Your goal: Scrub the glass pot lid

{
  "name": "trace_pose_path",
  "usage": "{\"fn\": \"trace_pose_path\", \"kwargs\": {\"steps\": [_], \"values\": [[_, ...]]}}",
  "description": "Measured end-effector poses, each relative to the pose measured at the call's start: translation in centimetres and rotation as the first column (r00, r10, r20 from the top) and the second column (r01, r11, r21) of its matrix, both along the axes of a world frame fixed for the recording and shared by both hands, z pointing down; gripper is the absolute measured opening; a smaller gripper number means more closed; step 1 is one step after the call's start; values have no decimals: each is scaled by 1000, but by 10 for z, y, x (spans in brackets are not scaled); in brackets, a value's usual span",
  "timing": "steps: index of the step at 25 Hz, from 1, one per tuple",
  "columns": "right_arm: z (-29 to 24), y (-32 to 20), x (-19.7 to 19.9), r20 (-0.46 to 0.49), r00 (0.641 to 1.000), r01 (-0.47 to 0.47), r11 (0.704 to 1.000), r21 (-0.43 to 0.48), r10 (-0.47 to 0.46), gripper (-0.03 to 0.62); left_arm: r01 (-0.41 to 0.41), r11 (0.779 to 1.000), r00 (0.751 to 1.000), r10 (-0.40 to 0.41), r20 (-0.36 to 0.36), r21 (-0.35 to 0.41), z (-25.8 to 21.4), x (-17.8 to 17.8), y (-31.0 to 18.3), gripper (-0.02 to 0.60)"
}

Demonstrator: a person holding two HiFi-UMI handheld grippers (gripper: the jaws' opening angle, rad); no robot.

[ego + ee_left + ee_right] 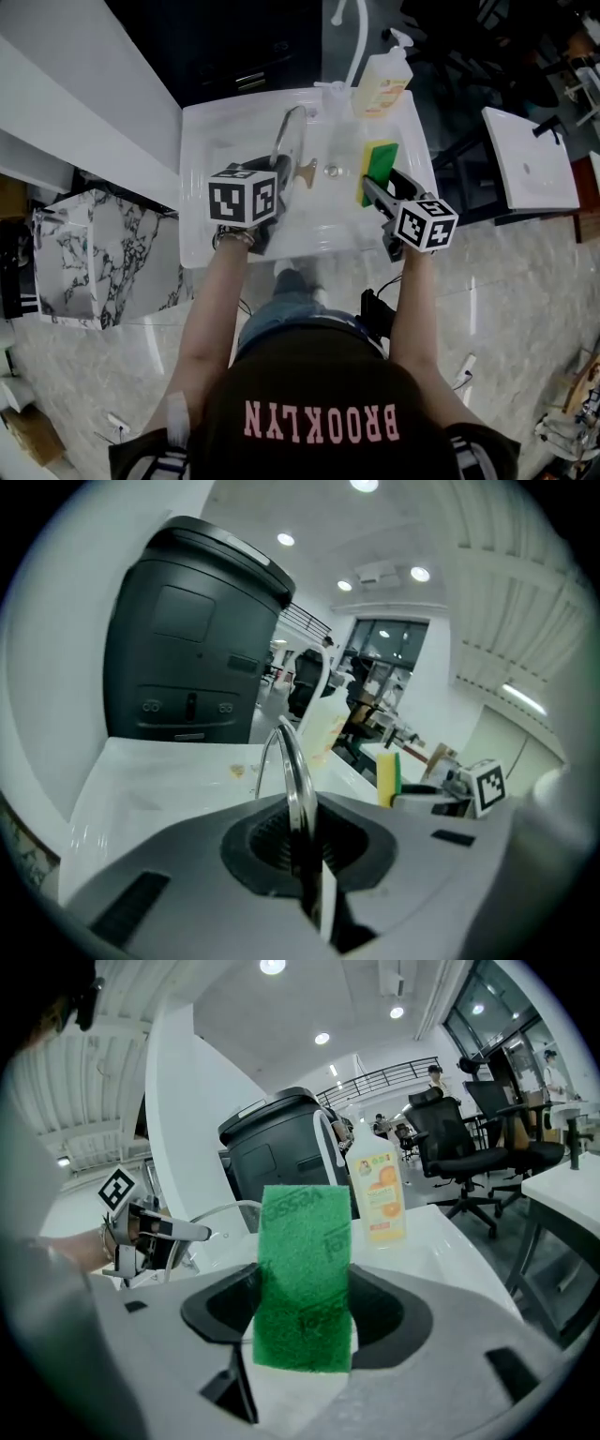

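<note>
Both bare forearms reach forward from the body over the near rim of the white rectangular sink (202,127), roughly parallel, wrists about level. The left gripper (281,180) sits over the near-left part of the basin, its marker cube facing up. Its jaws are clamped on the round glass pot lid with a metal rim (291,141). The lid stands on edge over the basin's middle. Its long axis runs from the jaws away towards the far side and leans slightly right, so its flat faces look left and right. In the left gripper view it shows edge-on as a thin bright arc rising out of the jaws.

The right gripper (375,192) is angled in from the near right, its jaws pinching the rectangular green-and-yellow scrubbing sponge (380,169). The sponge's long side points to the far side, with the green face towards the right gripper's camera and the yellow layer towards the lid. Sponge and lid are apart, with the metal drain (331,171) between them. A clear pump bottle of orange-yellow soap (382,82) stands at the far right corner.
</note>
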State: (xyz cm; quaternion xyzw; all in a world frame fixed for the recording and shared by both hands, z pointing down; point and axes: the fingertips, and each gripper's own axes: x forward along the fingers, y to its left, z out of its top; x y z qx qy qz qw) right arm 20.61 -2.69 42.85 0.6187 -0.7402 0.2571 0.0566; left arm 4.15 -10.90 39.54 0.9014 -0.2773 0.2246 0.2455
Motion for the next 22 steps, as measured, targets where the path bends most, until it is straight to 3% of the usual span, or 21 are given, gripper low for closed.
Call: {"fn": "trace_pose_path", "kwargs": {"steps": [4,9,14,17,22], "values": [[1,20,16,1,999,-32,999,-7,32,272,-137,990,986,133,101,37,5,33,14,17],[1,47,29,20,999,-47,999,-4,47,272,-231,972,959,220,176,43,23,62,28,17],[10,74,35,23,998,-55,998,-20,55,272,-343,935,910,308,277,88,38,90,41,18],[13,86,38,61,995,-80,997,-15,81,272,-426,891,867,351,355,159,44,108,41,17],[21,102,48,116,984,-135,991,-17,136,272,-581,779,769,432,472,235,56,131,43,17]]}}
